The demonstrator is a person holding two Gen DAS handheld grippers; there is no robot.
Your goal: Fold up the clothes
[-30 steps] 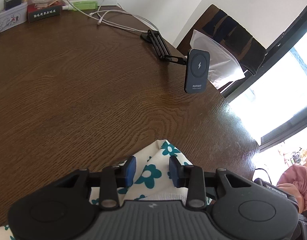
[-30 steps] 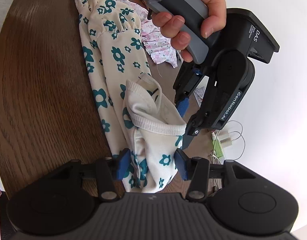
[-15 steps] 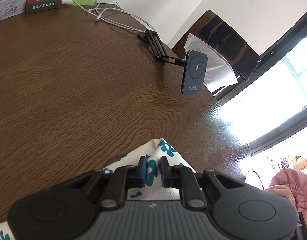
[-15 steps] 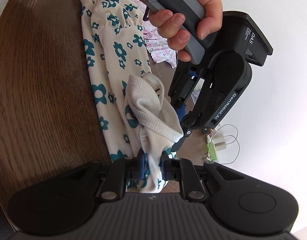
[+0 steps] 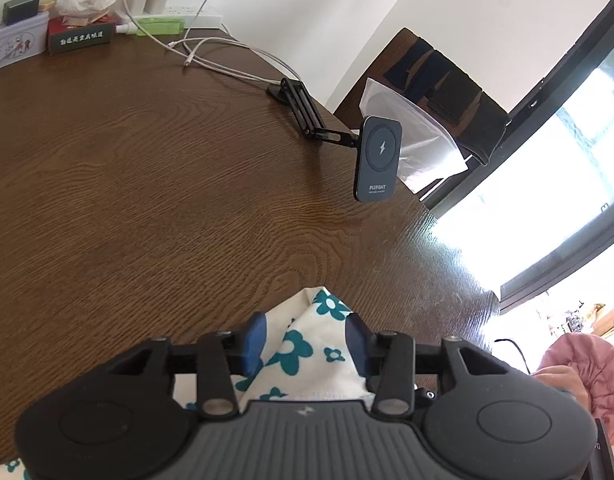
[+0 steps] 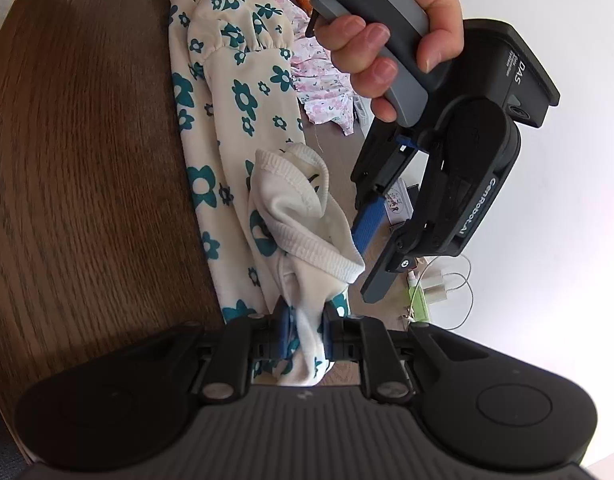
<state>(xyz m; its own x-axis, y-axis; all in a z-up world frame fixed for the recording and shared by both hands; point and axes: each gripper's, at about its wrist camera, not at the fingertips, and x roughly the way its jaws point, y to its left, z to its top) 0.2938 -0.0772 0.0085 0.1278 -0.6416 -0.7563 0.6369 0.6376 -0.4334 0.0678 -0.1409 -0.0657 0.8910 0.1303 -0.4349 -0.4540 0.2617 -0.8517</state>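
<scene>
The right gripper (image 6: 305,330) pinches a bunched white fold of the floral garment (image 6: 243,100) between its narrow-set jaws, a grip it has kept since half a second ago; a second ago those jaws stood wide on either side of the cloth. Just ahead of it the ribbed white hem (image 6: 307,240) rises in a loose fold, and beyond that the garment stretches away along the counter (image 6: 87,140), with a pink-print cloth (image 6: 323,76) lying beside its far end. Ahead and to the right, a hand (image 6: 391,32) holds the left gripper (image 5: 305,338), whose jaws are opening: half a second ago they were nearly together on the floral corner, and now the blue pads (image 5: 255,336) stand apart with the cloth lying loose between them. Past that corner the bare counter runs out to a charger stand (image 5: 379,160), white cables (image 5: 211,56) and boxes (image 5: 79,34) at the far edge.
</scene>
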